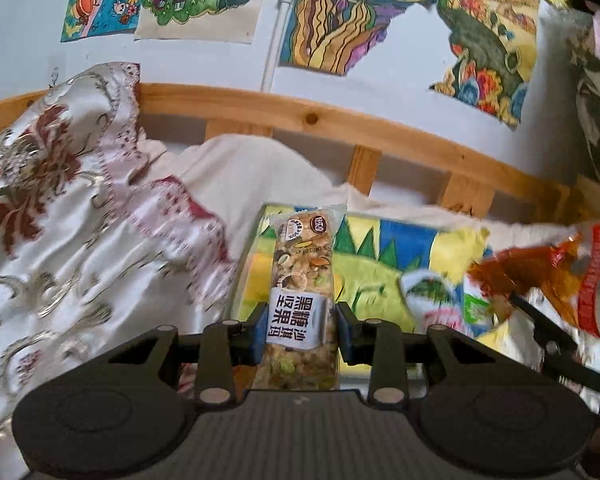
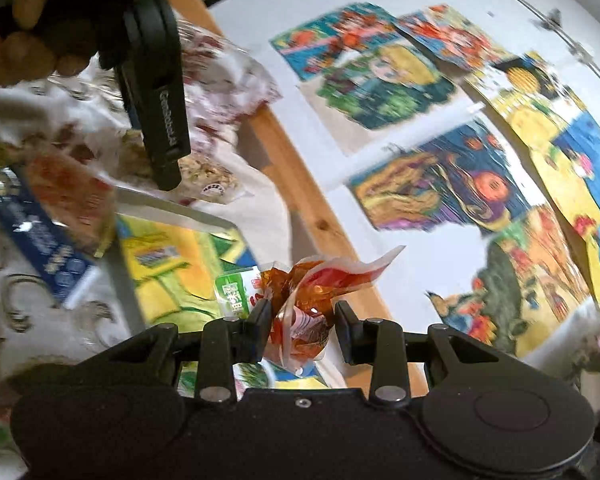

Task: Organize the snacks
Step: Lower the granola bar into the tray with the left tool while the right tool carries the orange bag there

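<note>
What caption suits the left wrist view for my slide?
Left tongs clamp a nut bar above a colourful tray, beside a floral quilt.

Nut-speckled bar (image 1: 302, 276) with white label; orange-red wrapper (image 2: 308, 300); floral white-maroon cloth (image 1: 60, 208).

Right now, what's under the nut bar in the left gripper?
Beneath the nut bar, a colourful drawing lies in a clear tray on the bed. The bar and left gripper hide whatever lies directly below them.
</note>
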A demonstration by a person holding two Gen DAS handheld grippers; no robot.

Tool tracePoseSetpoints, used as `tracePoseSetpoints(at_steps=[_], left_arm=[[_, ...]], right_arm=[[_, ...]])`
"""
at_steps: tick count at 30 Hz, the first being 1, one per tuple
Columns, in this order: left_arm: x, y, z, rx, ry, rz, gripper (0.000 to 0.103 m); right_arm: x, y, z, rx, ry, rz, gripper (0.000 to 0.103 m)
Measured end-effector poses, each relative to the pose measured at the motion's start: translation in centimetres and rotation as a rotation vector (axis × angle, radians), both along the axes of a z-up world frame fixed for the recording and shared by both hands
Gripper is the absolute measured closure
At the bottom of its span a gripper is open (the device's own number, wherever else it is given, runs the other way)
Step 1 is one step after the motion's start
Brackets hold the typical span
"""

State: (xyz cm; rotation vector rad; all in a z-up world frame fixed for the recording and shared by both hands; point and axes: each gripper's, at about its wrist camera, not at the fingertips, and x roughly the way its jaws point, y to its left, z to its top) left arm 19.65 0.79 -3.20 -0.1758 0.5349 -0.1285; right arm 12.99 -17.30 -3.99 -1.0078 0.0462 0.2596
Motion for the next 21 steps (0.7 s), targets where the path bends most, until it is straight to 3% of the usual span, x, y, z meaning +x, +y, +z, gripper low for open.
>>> tracePoseSetpoints(at_steps=[6,12,21], left_arm=[[3.4,-2.5,-0.8,-0.032,-0.024,-0.013,0.065],[6.0,-4.9,-2.8,0.018,0.015,-0.045,0.065],[8.0,-7.2,-5.7,0.1,0.096,-0.089,0.065]], right_arm=[[1.9,-1.5,0.0,0.035,-0.002,-0.082,0.067],[4.2,-2.3,-1.1,0.074,0.07,-0.157,0.068],[7.8,-2.3,-5.2,-0.006,0.2,-0.243,0.069]])
